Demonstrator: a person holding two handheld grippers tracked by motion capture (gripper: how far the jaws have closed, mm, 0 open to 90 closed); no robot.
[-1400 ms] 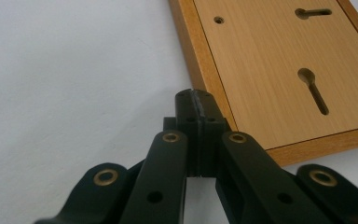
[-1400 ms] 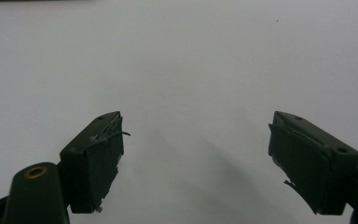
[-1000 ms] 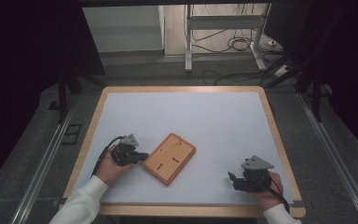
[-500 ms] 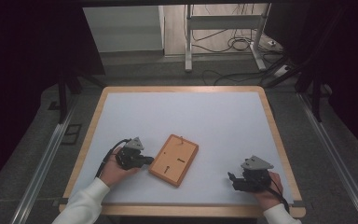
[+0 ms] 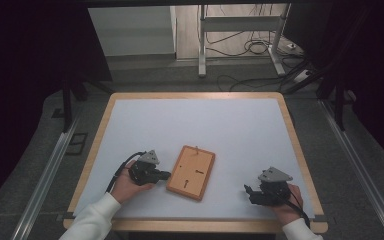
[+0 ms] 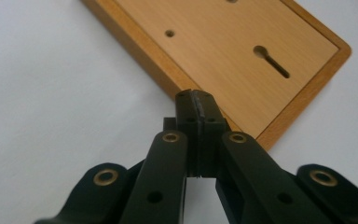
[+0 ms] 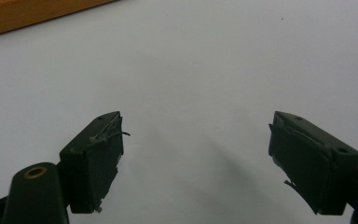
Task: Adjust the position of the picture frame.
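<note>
Just right of the closed left hand-held gripper (image 5: 166,175), the wooden board (image 5: 191,172).

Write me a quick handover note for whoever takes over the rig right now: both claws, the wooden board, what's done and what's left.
Left claw: shut, nothing held, tips at the wooden board's near long edge.
Right claw: open, nothing between its jaws, over bare white table to the board's right.
Board: lies flat on the table, back side up with keyhole slots showing, turned at a slant.
Done: no grip on the board yet.
Left: probably nudge or pick up the board.
</note>
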